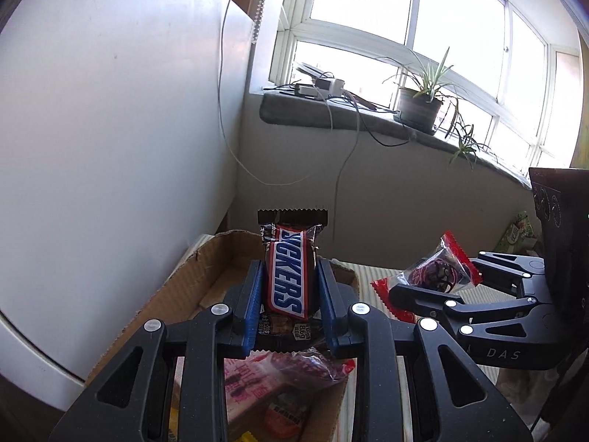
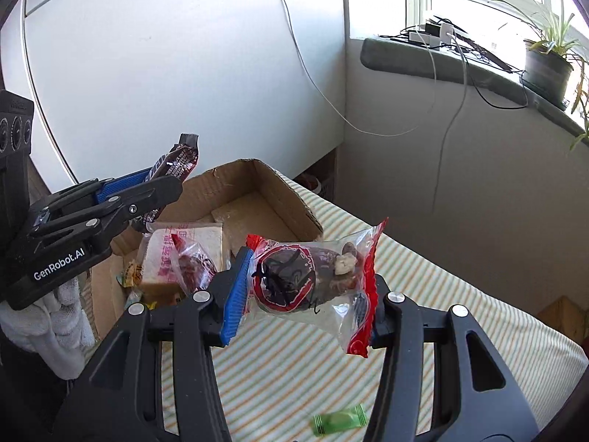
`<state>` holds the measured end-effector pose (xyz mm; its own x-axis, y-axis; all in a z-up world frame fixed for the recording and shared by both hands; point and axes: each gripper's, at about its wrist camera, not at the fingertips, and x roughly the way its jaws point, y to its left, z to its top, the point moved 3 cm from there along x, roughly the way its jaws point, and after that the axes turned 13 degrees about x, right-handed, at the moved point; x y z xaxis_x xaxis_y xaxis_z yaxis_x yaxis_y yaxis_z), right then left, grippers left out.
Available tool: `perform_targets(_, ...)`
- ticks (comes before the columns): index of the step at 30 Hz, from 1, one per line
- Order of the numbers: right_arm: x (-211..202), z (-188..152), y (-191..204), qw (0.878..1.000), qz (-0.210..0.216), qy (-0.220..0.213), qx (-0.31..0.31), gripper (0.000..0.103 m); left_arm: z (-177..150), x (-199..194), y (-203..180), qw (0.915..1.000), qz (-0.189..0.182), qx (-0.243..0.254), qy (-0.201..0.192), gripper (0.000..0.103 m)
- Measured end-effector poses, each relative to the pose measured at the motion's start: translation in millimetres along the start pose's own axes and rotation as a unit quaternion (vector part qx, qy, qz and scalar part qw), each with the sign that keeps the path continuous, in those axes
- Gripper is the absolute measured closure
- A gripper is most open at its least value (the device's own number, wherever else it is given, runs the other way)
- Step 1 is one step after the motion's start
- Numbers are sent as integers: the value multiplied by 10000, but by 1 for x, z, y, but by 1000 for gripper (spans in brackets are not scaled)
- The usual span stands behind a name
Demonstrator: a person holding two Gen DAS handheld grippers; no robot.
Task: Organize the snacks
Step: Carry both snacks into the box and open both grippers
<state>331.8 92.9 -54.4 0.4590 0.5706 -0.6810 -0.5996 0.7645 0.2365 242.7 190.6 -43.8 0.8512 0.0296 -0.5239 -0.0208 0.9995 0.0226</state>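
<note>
Above the cardboard box (image 1: 184,287), the left gripper (image 1: 291,294) is clamped on a Snickers bar (image 1: 289,272) — the bar stands upright between the blue pads (image 1: 252,302), its crimped top edge poking well above the fingertips. Seen from the right wrist, the same bar (image 2: 173,165) juts out of the left gripper (image 2: 147,191) over the box's near-left corner.

Off to the right, the right gripper (image 2: 305,294) is closed on a clear packet with red ends (image 2: 313,276), dark pieces showing inside; it hangs over the striped cloth (image 2: 423,276), just beside the box (image 2: 257,191) and not over it.

Down in the box lie a wrapped sandwich with pink print (image 2: 184,254), a second red-ended packet (image 2: 191,261) resting on it, and some small wrapped sweets at the left edge. A green sweet (image 2: 338,420) lies alone on the cloth near the bottom of the right view — well apart from the box.

A potted plant (image 1: 419,107) and tangled cables sit on the windowsill (image 1: 294,110).
</note>
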Motion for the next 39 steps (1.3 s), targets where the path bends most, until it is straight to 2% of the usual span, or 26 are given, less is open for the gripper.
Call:
perform_targets(9, 38, 17, 27, 9998, 54, 120, -178, 51, -5, 8, 19, 9996, 171, -164, 129, 76)
perform_targets(20, 68, 14, 41, 9988, -7, 313, -376, 50, -6, 11, 23, 9992, 298, -217, 175, 76)
perform_targets(22, 69, 14, 42, 9988, -31, 283, -410, 47, -5, 9, 23, 9991, 347, -203, 159, 76)
perform_targets(23, 69, 15, 42, 9987, -51, 263, -422, 40, -5, 8, 23, 9989, 401, -193, 142, 72)
perform_targets(24, 68, 16, 42, 9988, -72, 237, -432, 28, -4, 7, 23, 9988, 441, -193, 126, 60)
perform_targets(26, 64, 17, 43, 9988, -100, 99, -458, 19, -4, 3, 26, 9984, 511, -254, 62, 50)
perform_targets(39, 46, 15, 35, 9987, -229, 32, -445, 16, -3, -8, 26, 9986, 445, -266, -51, 50)
